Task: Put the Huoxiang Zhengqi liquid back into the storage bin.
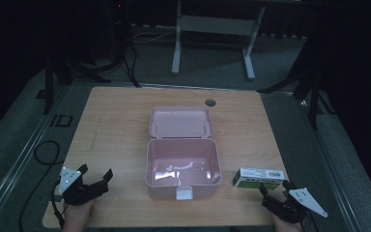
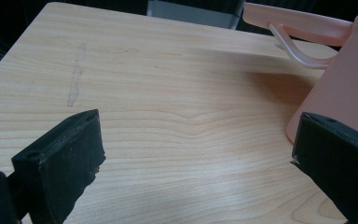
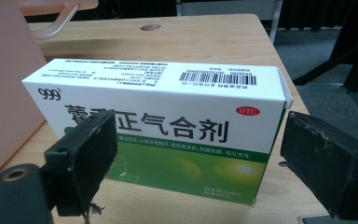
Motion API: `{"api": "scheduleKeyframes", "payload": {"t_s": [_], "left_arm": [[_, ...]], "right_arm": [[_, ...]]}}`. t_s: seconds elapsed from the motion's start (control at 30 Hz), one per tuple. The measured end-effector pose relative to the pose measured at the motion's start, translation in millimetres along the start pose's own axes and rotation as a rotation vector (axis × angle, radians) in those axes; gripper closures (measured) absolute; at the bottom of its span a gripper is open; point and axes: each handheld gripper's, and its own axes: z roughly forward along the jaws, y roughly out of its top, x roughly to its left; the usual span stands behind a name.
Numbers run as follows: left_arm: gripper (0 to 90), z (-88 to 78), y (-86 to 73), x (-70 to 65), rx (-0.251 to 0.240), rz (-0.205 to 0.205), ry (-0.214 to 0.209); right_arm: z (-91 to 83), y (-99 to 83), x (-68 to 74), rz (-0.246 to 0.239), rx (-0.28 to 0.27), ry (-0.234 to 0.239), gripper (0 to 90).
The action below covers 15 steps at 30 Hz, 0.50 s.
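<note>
A pink plastic box (image 1: 183, 164) stands open in the middle of the wooden table (image 1: 116, 121), its lid (image 1: 180, 122) folded back. A white and green medicine carton (image 1: 258, 178) lies to its right near the front edge. My right gripper (image 1: 274, 193) sits just in front of that carton, open; in the right gripper view the carton (image 3: 168, 130) stands just beyond the two jaws, apart from both pads. My left gripper (image 1: 95, 175) rests at the front left, open, with bare table between its jaws (image 2: 191, 154) and the pink box wall (image 2: 345, 88) at the right.
A round cable hole (image 1: 210, 102) is at the table's back edge. A white desk frame (image 1: 212, 34) stands on the floor behind. Black stand legs (image 1: 314, 92) are at both sides, and a cable (image 1: 38, 159) loops on the floor at left.
</note>
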Motion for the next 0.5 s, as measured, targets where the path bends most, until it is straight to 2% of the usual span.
{"api": "scheduleKeyframes", "payload": {"t_s": [0.13,0.2,0.23,0.37,0.4,0.43,0.47,0.5], "left_arm": [[2.3,0.2,0.1,0.0,0.001,-0.001,-0.003],[2.3,0.1,0.1,0.1,0.001,-0.003,-0.004],[2.3,0.1,0.2,0.1,0.001,-0.003,-0.005],[2.3,0.0,0.5,0.2,-0.001,-0.008,-0.009],[2.3,-0.5,0.5,0.4,-0.005,-0.011,-0.007],[2.3,-0.5,0.5,0.4,-0.005,-0.011,-0.007],[2.3,-0.7,0.7,1.1,-0.008,-0.008,0.002],[2.3,-0.7,0.7,1.1,-0.008,-0.008,0.002]], "right_arm": [[0.0,0.8,-0.7,0.017,0.011,-0.001,10.8],[-0.3,0.3,-1.1,0.026,0.028,-0.016,10.8],[-0.7,-0.3,-2.2,0.046,0.057,-0.038,10.8],[-2.6,0.7,-2.8,0.065,0.076,-0.057,10.8],[-4.6,4.5,-4.3,0.079,0.135,-0.064,10.8],[-4.6,4.5,-4.3,0.079,0.135,-0.064,10.8],[-4.4,6.4,-6.3,0.085,0.198,-0.039,11.0],[-4.4,6.4,-6.3,0.085,0.198,-0.039,11.0]]}}
